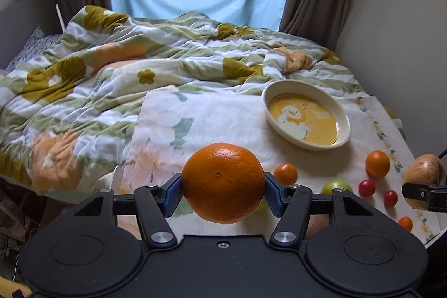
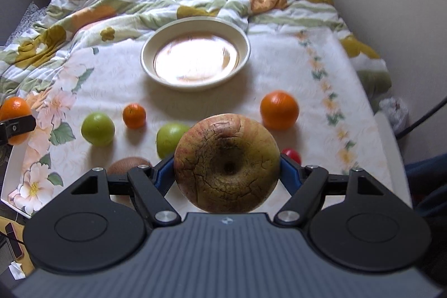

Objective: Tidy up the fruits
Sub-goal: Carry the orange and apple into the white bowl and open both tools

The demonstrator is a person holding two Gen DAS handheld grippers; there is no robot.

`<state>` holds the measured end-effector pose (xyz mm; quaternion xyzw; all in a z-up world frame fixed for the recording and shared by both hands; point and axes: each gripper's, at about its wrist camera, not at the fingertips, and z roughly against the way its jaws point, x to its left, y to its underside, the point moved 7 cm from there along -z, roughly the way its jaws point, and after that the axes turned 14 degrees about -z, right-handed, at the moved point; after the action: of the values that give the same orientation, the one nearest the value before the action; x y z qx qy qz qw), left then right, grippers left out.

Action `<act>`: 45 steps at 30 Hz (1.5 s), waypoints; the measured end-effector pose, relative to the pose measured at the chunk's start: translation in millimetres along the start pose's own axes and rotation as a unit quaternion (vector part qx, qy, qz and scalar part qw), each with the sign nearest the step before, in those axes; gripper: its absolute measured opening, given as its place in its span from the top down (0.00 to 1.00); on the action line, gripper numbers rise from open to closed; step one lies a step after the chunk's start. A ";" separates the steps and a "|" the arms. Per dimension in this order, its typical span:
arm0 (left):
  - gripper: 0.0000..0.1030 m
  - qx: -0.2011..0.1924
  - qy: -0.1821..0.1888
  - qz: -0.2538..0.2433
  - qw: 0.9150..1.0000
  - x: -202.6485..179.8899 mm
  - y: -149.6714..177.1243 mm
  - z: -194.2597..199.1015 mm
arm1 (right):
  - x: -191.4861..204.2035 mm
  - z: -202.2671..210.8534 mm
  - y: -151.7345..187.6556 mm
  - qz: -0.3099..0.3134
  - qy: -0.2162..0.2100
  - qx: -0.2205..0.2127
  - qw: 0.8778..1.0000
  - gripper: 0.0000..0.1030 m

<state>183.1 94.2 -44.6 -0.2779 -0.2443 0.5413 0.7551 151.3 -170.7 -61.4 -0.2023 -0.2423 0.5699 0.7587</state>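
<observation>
The large round orange [image 1: 223, 182] hangs clear of the cloth, pinched at its widest part between the blue pads of the left tongs [image 1: 223, 190], a grip across the middle that should stop a smooth ball from squirting out. The right tongs [image 2: 226, 175] likewise clamp a big yellow-brown apple with cracked, russeted skin [image 2: 226, 162], its stem hollow facing the camera, also lifted off the surface. Both fruits point toward the shallow cream oval ceramic dish [image 2: 195, 84], which stands empty beyond the loose fruit, so it is probably where they are meant to go. Still lying on the flower-printed white cloth [image 2: 279, 66] over the bed are two green apples [image 2: 97, 128], a small mandarin [image 2: 134, 116], a medium orange [image 2: 279, 110], a brown kiwi [image 2: 125, 164] and small red tomatoes [image 1: 366, 187], well apart from each other.
</observation>
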 end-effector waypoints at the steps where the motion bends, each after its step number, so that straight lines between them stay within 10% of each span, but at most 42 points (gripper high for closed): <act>1: 0.37 -0.002 0.004 -0.002 1.000 -2.4 -5.3 0.0 | -0.8 2.4 -5.8 0.004 -0.001 -0.003 1.000 0.12; 22: 0.37 -0.005 0.014 -0.030 0.999 -51.6 -136.6 -103.6 | 10.0 -71.9 -169.3 0.125 -0.092 -0.001 0.988 0.12; 45: 0.37 0.070 0.025 -0.098 0.992 -106.6 -146.3 -259.8 | 2.4 -186.4 -223.3 0.116 -0.116 0.057 0.985 0.12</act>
<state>425.4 -85.7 -140.5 -0.2128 -0.2129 0.4734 0.8278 434.5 -234.1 -80.1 -0.1177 -0.2708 0.6864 0.6646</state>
